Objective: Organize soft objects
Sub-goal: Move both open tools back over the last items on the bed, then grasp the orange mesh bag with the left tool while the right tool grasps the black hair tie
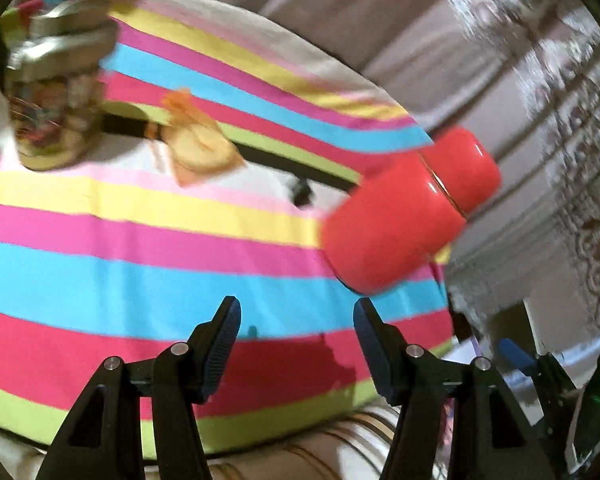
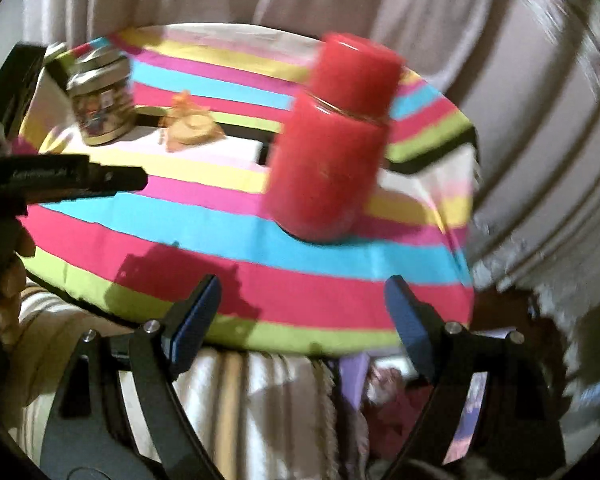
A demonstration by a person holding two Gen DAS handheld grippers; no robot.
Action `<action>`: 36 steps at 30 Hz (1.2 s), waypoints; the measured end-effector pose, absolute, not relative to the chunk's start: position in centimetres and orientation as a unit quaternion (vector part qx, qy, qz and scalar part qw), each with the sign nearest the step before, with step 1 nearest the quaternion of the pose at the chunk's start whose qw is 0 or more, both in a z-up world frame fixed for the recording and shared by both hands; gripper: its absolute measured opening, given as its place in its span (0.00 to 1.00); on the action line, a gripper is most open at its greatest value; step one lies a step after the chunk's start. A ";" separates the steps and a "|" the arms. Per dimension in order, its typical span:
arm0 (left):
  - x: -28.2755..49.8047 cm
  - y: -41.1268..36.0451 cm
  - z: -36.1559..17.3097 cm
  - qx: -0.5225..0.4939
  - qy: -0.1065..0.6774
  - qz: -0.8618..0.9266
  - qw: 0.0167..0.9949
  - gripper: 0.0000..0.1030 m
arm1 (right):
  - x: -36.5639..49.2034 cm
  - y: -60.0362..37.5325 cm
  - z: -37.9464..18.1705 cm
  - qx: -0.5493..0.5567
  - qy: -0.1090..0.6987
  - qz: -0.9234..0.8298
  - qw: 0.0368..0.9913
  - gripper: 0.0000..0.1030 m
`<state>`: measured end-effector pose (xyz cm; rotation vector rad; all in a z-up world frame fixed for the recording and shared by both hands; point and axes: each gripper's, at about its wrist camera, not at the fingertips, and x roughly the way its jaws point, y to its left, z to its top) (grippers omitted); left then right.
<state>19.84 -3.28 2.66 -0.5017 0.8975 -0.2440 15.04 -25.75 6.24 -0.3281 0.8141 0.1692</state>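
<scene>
Both tongs hang over the near edge of the surface with nothing between their pads: the left tongs (image 1: 297, 312) half spread, the right tongs (image 2: 303, 292) spread wider. Under them lies a striped cloth (image 1: 148, 264) in pink, blue, yellow and green bands, draped over the whole round top. A red lidded container (image 2: 332, 140) stands upright toward the right edge. Toward the far left edge stands a glass jar (image 2: 100, 104) with a metal lid, and just beside it lies a small orange fabric pouch (image 2: 190, 124). Blur hides finer detail.
</scene>
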 end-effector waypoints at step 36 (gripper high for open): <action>26.1 6.0 -1.5 -0.205 0.408 0.014 0.890 0.58 | 42.3 -10.3 -3.9 -0.194 0.447 -0.102 0.868 0.80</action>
